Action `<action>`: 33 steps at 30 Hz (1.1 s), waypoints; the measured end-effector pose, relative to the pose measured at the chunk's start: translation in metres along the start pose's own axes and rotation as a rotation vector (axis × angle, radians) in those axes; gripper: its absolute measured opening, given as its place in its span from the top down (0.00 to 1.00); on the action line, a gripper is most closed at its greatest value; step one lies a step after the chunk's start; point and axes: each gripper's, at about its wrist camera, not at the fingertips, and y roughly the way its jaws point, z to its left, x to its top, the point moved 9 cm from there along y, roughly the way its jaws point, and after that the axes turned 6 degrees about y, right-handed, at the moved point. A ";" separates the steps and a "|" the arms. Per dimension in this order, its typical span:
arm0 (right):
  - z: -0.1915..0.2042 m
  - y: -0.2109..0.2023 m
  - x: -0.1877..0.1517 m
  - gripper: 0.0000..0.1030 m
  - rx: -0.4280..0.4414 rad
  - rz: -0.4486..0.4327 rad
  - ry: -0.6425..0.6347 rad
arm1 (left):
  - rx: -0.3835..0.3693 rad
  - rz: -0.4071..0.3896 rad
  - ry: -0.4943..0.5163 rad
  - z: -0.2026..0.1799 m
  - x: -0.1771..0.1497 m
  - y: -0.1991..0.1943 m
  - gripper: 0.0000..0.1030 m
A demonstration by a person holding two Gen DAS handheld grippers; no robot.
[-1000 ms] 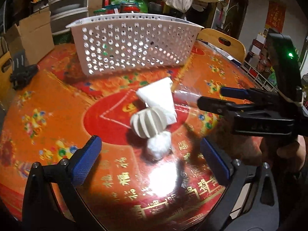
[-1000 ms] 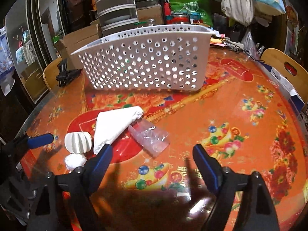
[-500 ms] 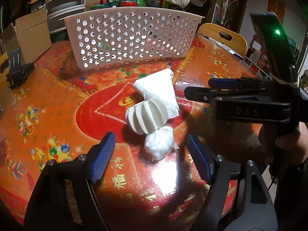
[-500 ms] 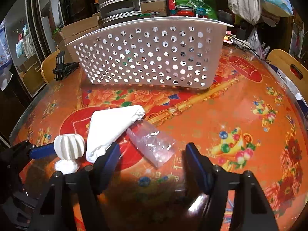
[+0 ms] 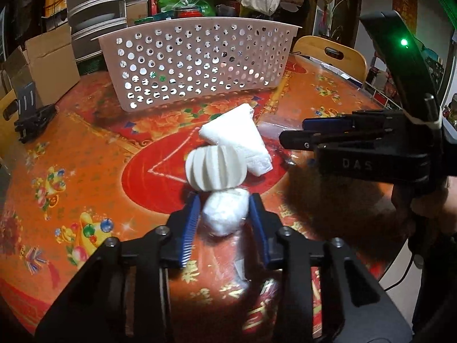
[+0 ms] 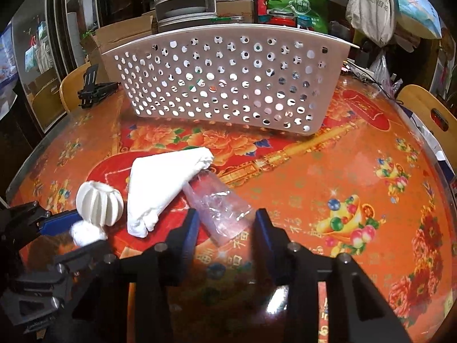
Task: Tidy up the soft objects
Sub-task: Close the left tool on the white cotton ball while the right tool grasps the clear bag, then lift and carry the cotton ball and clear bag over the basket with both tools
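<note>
A white cotton ball [image 5: 225, 210] lies on the red-and-orange table, and my left gripper [image 5: 224, 211] is shut on it, a pad on each side. Just beyond it stands a white ribbed soft ball [image 5: 215, 168], then a folded white cloth [image 5: 237, 138]. In the right wrist view my right gripper [image 6: 224, 224] has its jaws closed in around the near end of a clear plastic bag [image 6: 220, 204] lying on the table; I cannot tell whether the pads touch it. The cloth [image 6: 162, 183], ribbed ball [image 6: 98, 200] and cotton ball [image 6: 84, 233] lie to its left.
A white perforated basket [image 5: 197, 63] stands at the back of the table [image 5: 71, 171], also in the right wrist view [image 6: 228, 85]. A black clip [image 5: 31, 115] lies at the left edge. Wooden chairs [image 5: 334, 54] and cluttered boxes surround the table.
Both grippers moved forward and down and their jaws closed in: the left one onto the cotton ball, the right one around the end of the clear bag.
</note>
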 end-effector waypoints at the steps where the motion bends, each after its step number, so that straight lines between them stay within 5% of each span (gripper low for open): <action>1: 0.000 0.000 0.000 0.62 0.008 0.000 0.001 | 0.004 -0.002 0.002 0.002 -0.001 -0.001 0.70; 17: -0.007 -0.020 -0.003 0.65 0.029 -0.051 0.034 | 0.046 -0.048 -0.023 0.039 -0.018 -0.032 0.71; 33: -0.012 -0.061 0.004 0.65 0.030 -0.132 0.045 | 0.042 -0.101 -0.037 0.044 0.006 -0.051 0.71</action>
